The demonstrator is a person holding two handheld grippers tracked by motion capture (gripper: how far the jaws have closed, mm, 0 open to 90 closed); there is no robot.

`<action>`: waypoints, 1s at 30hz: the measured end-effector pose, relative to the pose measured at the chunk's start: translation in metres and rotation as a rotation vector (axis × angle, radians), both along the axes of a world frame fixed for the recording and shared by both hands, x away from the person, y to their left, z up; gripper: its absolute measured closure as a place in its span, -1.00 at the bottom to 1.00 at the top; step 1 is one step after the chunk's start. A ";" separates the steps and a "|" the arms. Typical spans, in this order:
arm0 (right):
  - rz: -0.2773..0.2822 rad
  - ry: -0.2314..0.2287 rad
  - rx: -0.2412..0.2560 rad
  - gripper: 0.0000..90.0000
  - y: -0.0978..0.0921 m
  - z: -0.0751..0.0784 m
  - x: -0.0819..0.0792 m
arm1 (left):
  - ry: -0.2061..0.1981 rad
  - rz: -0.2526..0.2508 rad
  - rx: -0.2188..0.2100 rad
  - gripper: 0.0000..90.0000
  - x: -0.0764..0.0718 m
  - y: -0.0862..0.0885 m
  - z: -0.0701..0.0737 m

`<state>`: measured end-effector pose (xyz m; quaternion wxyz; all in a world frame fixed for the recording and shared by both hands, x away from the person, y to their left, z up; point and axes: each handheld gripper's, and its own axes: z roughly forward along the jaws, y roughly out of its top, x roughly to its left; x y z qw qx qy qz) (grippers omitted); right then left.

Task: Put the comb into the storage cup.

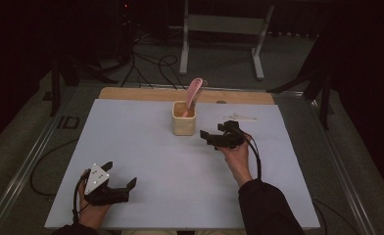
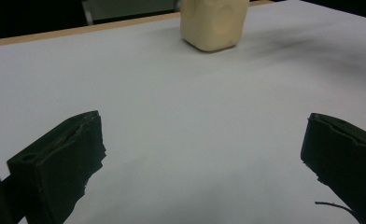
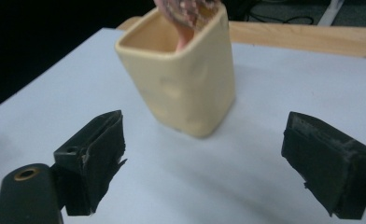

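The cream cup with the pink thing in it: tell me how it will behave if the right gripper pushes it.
The cup is taller than it is wide, so a push near the rim may well tip it; a low push would more likely slide it on the smooth white sheet. The pink utensil leans out well above the rim, which probably makes it top-heavy. The right gripper is open beside it.

One cream cup [image 1: 184, 118], one pink spoon [image 1: 194, 93] in it, two hand-held grippers: left [image 1: 119, 183], right [image 1: 214, 132].
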<state>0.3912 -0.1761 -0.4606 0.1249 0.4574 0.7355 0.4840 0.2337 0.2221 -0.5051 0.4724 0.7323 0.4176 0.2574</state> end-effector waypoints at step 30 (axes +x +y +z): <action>0.049 -0.188 -0.155 -0.75 -0.054 -0.008 -0.101 | -0.004 0.011 -0.014 -1.00 0.000 0.001 0.000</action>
